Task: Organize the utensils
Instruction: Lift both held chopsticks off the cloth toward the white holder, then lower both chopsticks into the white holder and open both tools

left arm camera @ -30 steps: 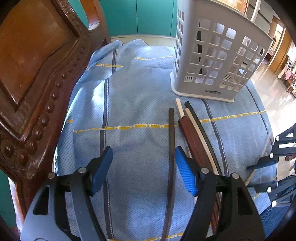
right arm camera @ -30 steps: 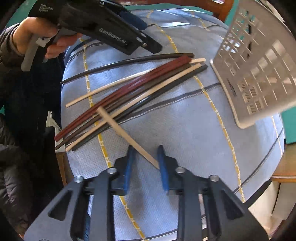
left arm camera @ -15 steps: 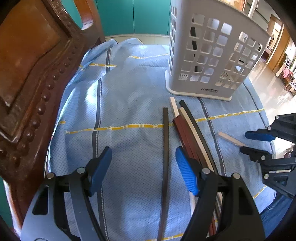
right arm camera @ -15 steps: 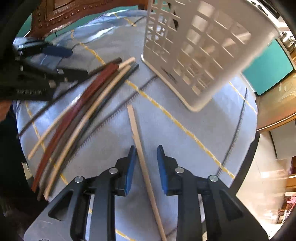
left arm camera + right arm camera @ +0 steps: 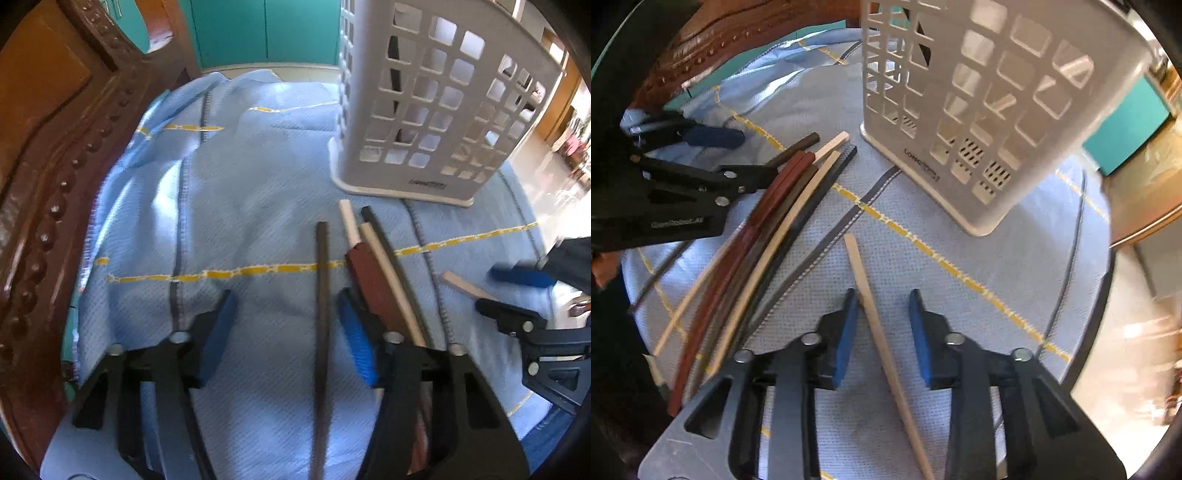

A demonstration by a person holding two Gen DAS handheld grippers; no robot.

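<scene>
The right claw stood spread around a pale chopstick, unpinched; it could slip aside. The left claw, closing, straddled a dark chopstick. Basket at 12 o'clock.

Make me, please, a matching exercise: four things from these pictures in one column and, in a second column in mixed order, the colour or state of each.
Things:
1. basket
2. cloth
3. chair
4. sticks

Colour or state:
A. brown carved wood
B. lying flat in a bundle, red-brown, pale and black
C. white, standing upright
D. blue with yellow lines

Pairs: 1-C, 2-D, 3-A, 4-B
</scene>
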